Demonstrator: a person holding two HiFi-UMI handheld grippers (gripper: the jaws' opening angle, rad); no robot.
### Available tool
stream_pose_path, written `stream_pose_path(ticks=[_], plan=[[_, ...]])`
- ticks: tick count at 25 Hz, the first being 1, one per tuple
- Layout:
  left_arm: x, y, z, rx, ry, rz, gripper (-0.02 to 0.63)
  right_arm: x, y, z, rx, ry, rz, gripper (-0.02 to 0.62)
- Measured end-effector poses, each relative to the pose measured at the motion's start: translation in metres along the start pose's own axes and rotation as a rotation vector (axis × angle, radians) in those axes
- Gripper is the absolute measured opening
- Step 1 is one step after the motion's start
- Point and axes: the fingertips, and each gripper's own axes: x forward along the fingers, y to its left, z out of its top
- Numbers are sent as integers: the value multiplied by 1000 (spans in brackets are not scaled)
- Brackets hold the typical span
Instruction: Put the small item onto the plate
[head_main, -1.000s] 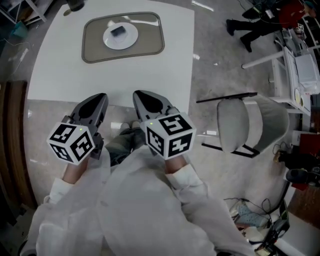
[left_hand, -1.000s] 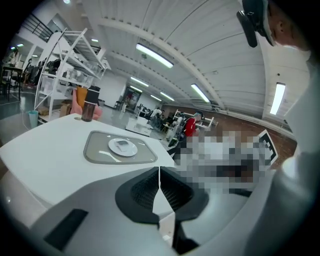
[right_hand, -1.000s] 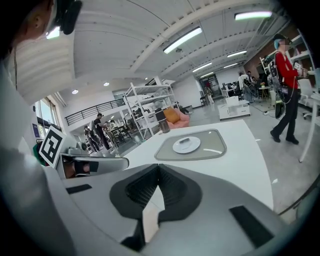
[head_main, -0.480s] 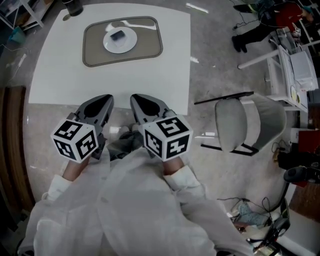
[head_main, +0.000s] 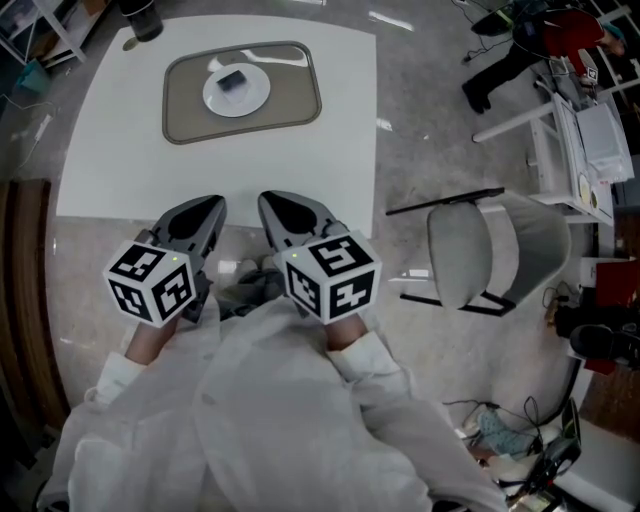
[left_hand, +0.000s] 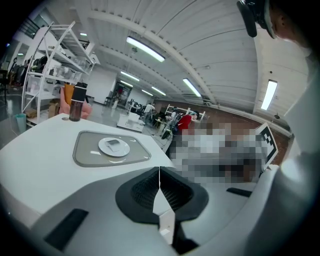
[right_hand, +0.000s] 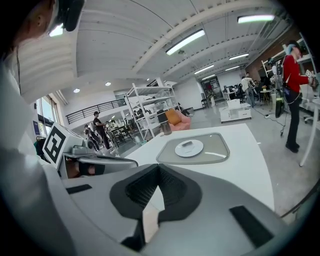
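A small dark item (head_main: 231, 80) lies on a white plate (head_main: 250, 98), which sits on a grey tray (head_main: 295, 90) at the far end of the white table (head_main: 130, 170). The plate (left_hand: 106, 149) and item (left_hand: 114, 144) show in the left gripper view, and the plate (right_hand: 182, 150) with the item (right_hand: 186, 144) in the right gripper view. My left gripper (head_main: 213, 206) and right gripper (head_main: 268, 200) hover side by side just off the table's near edge, far from the plate. Both are shut with nothing between the jaws.
A dark cup (head_main: 140, 16) stands at the table's far left corner. A grey chair (head_main: 480, 250) sits on the floor to the right. Shelving (head_main: 590, 120) and a person in red (right_hand: 294, 95) are farther right. A brown bench edge (head_main: 20, 290) runs along the left.
The view has drawn back slightly from the table, so tray and plate sit higher in the picture. Both grippers stay shut and side by side.
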Motion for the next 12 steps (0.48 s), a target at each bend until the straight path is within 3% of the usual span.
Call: stream_pose_path(ticks=[12], plan=[[9,2,1,5,4,0,14,6,-7,0,-18,11,6,15]])
